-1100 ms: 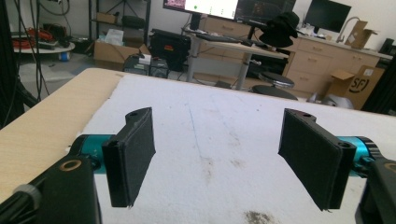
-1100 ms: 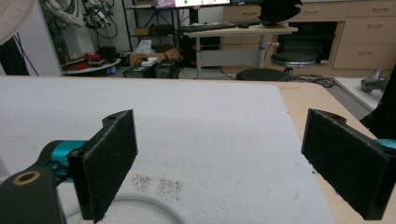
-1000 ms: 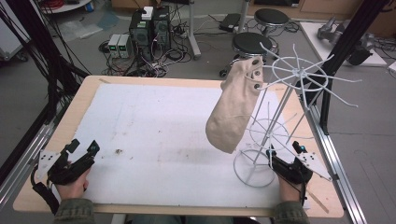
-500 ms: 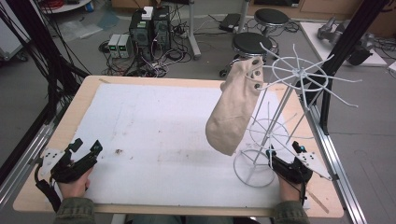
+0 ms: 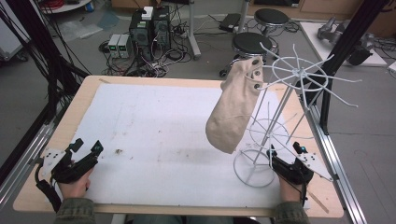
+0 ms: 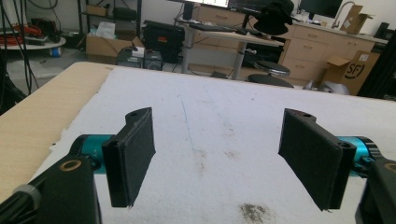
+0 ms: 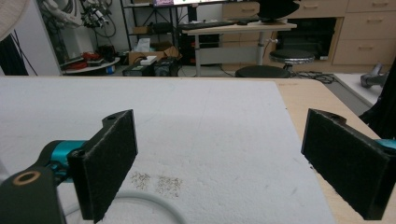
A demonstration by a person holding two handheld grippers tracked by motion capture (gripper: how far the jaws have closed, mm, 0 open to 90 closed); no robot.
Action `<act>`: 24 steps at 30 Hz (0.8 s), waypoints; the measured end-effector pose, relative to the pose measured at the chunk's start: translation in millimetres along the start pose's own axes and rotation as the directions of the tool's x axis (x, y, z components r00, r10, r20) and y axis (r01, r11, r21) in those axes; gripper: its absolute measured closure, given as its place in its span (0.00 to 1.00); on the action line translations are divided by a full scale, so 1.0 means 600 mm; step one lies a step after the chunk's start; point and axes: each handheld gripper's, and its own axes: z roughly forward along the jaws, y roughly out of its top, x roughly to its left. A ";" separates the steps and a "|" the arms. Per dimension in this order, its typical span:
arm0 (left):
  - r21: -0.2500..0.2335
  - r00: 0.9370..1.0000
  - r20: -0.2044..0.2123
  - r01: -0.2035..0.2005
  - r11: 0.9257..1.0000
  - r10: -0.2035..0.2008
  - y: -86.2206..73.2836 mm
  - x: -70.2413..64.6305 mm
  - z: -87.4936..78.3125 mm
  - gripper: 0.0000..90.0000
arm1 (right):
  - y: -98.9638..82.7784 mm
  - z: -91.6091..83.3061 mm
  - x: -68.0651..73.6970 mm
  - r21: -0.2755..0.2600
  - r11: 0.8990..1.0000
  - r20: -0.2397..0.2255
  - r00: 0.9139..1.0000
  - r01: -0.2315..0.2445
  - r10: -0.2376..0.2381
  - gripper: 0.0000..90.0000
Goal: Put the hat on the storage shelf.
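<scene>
A beige cloth bag (image 5: 235,109) hangs from an upper arm of a white wire rack (image 5: 299,73) that stands at the table's right side. The rack's base ring (image 5: 254,169) rests on the white sheet. My right gripper (image 5: 283,149) sits just right of that ring, open, with nothing between its jaws (image 7: 224,163). A curve of the base ring (image 7: 140,198) lies by its left jaw. My left gripper (image 5: 88,144) rests near the front left corner, open and empty (image 6: 224,158), pointing across the sheet.
A white foam sheet (image 5: 163,126) covers most of the wooden table (image 5: 56,140). Dark smudges (image 5: 117,151) mark it near the left gripper. Black frame posts (image 5: 348,42) rise at the right and left. Stools (image 5: 252,44) and computer boxes (image 5: 149,28) stand beyond the far edge.
My left gripper has edged slightly to the right. The right gripper, the rack and the bag are unchanged.
</scene>
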 end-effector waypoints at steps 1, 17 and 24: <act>-0.001 1.000 0.000 -0.001 1.000 0.001 0.000 0.000 0.001 0.30 | 0.000 0.000 0.000 0.003 1.000 0.001 1.000 -0.001 0.001 0.11; 0.005 1.000 0.009 -0.006 1.000 0.006 -0.001 -0.002 0.003 0.30 | 0.000 0.001 -0.001 0.004 1.000 -0.001 1.000 0.000 0.000 0.11; 0.012 1.000 0.014 -0.004 1.000 0.004 -0.002 -0.004 0.005 0.30 | -0.001 0.002 -0.001 0.004 1.000 -0.001 1.000 0.000 0.000 0.11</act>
